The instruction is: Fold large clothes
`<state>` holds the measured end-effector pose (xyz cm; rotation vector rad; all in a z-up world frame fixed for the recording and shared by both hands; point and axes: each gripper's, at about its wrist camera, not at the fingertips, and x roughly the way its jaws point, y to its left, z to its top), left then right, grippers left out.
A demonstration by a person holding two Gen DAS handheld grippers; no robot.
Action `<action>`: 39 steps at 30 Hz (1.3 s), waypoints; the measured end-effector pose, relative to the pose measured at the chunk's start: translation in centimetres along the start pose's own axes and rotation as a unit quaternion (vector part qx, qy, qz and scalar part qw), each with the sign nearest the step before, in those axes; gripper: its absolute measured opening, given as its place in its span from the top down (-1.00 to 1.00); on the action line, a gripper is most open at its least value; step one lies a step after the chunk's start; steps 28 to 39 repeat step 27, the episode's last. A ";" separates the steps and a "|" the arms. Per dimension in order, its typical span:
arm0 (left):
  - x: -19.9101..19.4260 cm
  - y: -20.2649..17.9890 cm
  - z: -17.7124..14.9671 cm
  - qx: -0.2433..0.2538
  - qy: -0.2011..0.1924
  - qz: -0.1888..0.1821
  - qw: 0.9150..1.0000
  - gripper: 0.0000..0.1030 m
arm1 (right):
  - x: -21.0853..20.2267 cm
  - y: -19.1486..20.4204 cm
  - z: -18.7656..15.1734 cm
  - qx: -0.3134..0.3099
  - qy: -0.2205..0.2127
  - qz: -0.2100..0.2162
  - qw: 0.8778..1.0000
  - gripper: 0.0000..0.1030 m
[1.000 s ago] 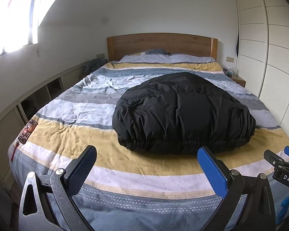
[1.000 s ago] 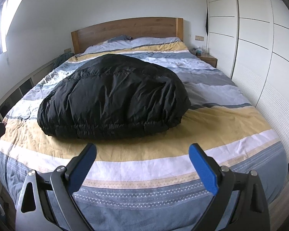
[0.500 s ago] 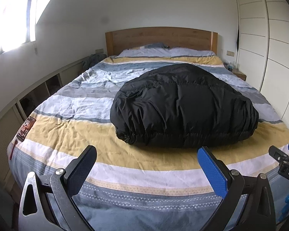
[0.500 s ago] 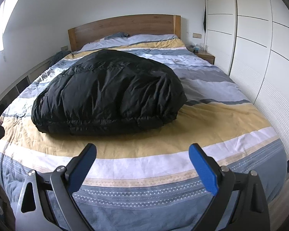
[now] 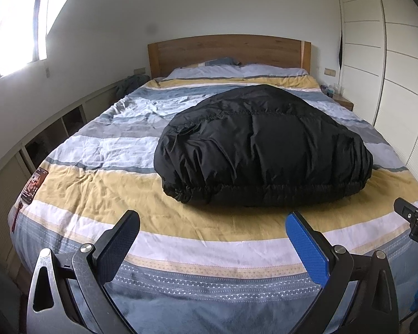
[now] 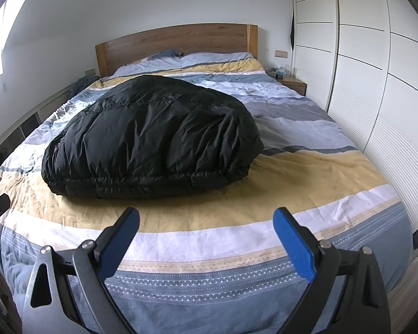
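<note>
A black puffy down jacket (image 5: 264, 144) lies in a rounded heap in the middle of the striped bed (image 5: 103, 192); its gathered hem faces me. The right wrist view shows the same jacket (image 6: 153, 139) left of centre. My left gripper (image 5: 213, 221) hangs open over the foot of the bed, short of the jacket, nothing between its fingers. My right gripper (image 6: 206, 217) is open too, also over the foot of the bed and clear of the jacket. The tip of the right gripper shows at the right edge of the left wrist view.
A wooden headboard (image 5: 228, 53) and pillows stand at the far end. White wardrobe doors (image 6: 362, 83) run along the right, with a nightstand (image 6: 292, 82) beside them. Low shelving (image 5: 50, 139) lines the left wall. A phone (image 5: 33, 185) lies at the bed's left edge.
Both grippers have drifted slightly and tilted down, so the jacket and bed sit a little lower and larger in both views. Jaws stay open; the jacket has not moved.
</note>
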<state>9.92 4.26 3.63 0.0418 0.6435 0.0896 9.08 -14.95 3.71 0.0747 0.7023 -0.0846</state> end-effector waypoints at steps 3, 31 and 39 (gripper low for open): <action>0.0 -0.1 0.0 0.003 -0.001 0.000 1.000 -0.99 | 0.0 -0.1 0.0 0.000 0.000 0.000 1.000 -0.88; 0.4 0.4 -0.2 -0.008 0.008 0.005 1.000 -0.99 | 0.4 -0.3 -0.3 -0.002 0.006 -0.005 1.000 -0.88; 0.4 0.4 -0.2 -0.008 0.008 0.005 1.000 -0.99 | 0.4 -0.3 -0.3 -0.002 0.006 -0.005 1.000 -0.88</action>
